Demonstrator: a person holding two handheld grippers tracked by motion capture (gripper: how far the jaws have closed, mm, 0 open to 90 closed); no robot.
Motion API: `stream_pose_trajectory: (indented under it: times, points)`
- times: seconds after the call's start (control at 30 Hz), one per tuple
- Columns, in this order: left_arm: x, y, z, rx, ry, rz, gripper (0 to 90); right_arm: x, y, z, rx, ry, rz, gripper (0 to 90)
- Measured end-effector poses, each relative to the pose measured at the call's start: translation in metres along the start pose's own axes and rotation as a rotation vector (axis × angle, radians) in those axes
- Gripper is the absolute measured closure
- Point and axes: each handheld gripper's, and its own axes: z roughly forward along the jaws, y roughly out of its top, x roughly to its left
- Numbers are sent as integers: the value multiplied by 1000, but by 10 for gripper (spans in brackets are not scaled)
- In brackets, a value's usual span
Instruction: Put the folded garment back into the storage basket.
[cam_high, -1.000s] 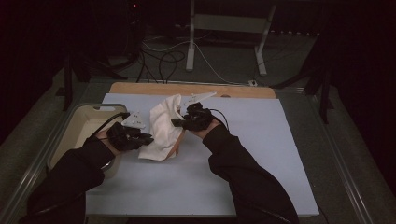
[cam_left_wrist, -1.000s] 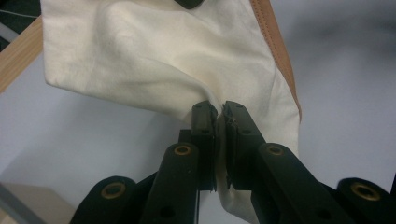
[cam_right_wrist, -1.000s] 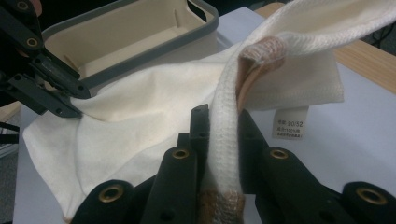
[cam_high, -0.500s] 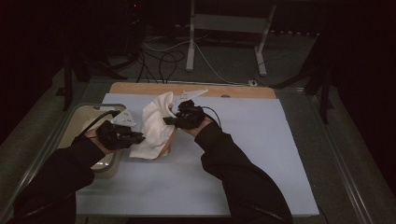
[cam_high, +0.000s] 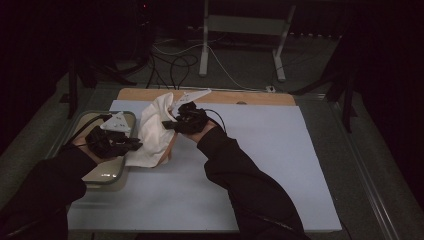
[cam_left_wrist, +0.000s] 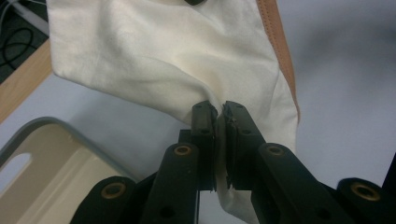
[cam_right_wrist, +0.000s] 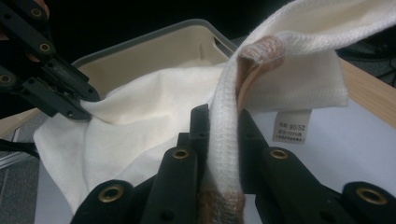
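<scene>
A cream-white garment (cam_high: 152, 131) with an orange-brown trim (cam_left_wrist: 280, 56) hangs lifted between both grippers over the left part of the table. My left gripper (cam_high: 135, 145) is shut on a fold of its plain cloth (cam_left_wrist: 140, 60), the jaws (cam_left_wrist: 218, 109) pressed together on it. My right gripper (cam_high: 168, 125) is shut on the ribbed edge (cam_right_wrist: 224, 140), which runs up between its jaws. A small size label (cam_right_wrist: 292, 126) hangs from the garment beside them. In the right gripper view the left gripper (cam_right_wrist: 86, 109) pinches the cloth at the far left.
A beige basket (cam_high: 107, 175) with a grey rim stands at the table's left edge, under my left hand. The pale mat (cam_high: 270, 165) covers the table; a wooden board (cam_high: 250, 97) lies along its far edge. Stand legs (cam_high: 204, 50) and cables lie on the floor beyond.
Both hands have moved left and a little upward together, carrying the garment closer to the basket. Both grips are unchanged.
</scene>
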Motion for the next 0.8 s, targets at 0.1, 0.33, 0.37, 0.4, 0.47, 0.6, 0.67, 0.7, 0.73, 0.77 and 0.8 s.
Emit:
stream_pose_trajectory:
  times: [0.1,0.33,0.37,0.4,0.47,0.6,0.67,0.7,0.73,0.77,0.8]
  points:
    - [2,-4,-7,2,9,-2,850,3,5,3,-6,6,-13,819]
    - [10,-16,-18,8,27,-33,849,12,13,16,-10,22,-23,819]
    - [10,-18,-19,10,29,-32,850,13,14,18,-9,23,-26,819]
    - [11,-20,-20,10,30,-39,849,15,16,20,-7,23,-25,819]
    - [13,-23,-22,11,35,-45,849,17,18,24,-12,26,-27,819]
    - [15,-29,-27,15,45,-56,849,22,22,31,-7,34,-40,819]
    - [16,-33,-30,12,47,-61,850,25,24,33,-9,36,-39,819]
    - [17,-34,-31,11,50,-65,849,26,24,34,-9,37,-42,819]
    - [17,-35,-31,10,51,-70,849,27,25,35,-9,37,-46,819]
    - [18,-36,-32,11,50,-71,850,27,25,36,-8,37,-46,819]
    - [18,-38,-33,9,56,-76,849,28,26,37,-10,41,-47,818]
